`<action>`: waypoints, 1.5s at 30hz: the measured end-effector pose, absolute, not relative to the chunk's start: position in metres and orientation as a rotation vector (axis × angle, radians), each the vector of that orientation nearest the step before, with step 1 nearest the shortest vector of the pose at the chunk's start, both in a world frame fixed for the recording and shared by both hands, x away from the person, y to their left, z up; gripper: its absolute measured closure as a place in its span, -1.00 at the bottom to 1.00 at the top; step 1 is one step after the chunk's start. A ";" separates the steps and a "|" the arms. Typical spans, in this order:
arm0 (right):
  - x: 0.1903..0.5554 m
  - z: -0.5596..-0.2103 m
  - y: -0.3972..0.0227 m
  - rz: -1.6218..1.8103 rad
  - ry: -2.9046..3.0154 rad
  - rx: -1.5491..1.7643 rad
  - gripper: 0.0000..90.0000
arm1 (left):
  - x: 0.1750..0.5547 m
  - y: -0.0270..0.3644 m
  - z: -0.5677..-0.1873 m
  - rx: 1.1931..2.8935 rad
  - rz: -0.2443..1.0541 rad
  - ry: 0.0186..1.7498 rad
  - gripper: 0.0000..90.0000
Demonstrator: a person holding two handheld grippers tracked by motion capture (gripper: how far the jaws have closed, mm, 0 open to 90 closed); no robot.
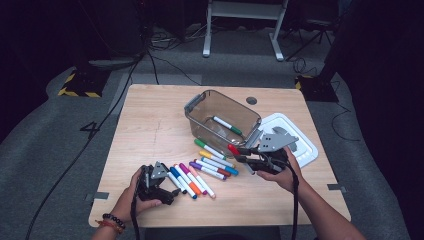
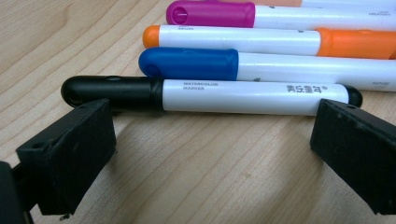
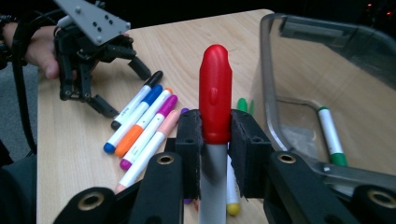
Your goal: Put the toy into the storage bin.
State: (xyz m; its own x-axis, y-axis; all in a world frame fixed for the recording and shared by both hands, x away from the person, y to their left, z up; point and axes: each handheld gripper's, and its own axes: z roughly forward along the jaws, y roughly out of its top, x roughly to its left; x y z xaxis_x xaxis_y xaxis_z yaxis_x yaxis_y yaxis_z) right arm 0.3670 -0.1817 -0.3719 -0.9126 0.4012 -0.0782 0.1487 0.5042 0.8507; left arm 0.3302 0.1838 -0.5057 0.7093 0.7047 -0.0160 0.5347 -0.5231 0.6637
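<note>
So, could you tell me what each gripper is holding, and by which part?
The right gripper clamps the red marker at its cap's base; the left gripper holds nothing.

Recording lab: taped floor, trailing cables, dark surroundings

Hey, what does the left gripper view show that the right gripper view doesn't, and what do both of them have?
Left gripper view alone: the print on the black marker, lying between open jaws. Right gripper view alone: the red-capped marker clamped in the right hand-held gripper, the clear bin and the green marker inside it. Both: the wooden table and the row of black, blue, orange and magenta markers.
</note>
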 end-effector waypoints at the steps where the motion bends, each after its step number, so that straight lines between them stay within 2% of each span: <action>1: 0.368 -0.369 -0.183 1.372 2.481 0.469 0.65 | 0.330 0.184 -0.506 2.257 0.335 0.938 -0.99; 12: 0.392 -0.330 -0.188 1.392 2.391 0.520 0.65 | 0.330 0.184 -0.506 2.256 0.334 0.938 -0.99; 24: 0.427 -0.303 -0.178 1.388 2.330 0.556 0.65 | 0.330 0.184 -0.506 2.257 0.332 0.935 -0.99; 37: 0.469 -0.319 -0.143 1.315 2.405 0.617 0.65 | 0.330 0.184 -0.506 2.256 0.332 0.933 -0.99; 45: 0.495 -0.342 -0.123 1.205 2.496 0.680 0.65 | 0.330 0.184 -0.506 2.256 0.331 0.934 -0.99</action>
State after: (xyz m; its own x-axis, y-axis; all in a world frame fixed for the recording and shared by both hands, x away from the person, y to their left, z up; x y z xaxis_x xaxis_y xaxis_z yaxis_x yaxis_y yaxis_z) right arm 0.4947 -0.1230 -0.3419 -0.8477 0.5281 -0.0509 0.2885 0.5394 0.7911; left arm 0.3302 0.1844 -0.5059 0.7123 0.7016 -0.0185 0.5329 -0.5235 0.6648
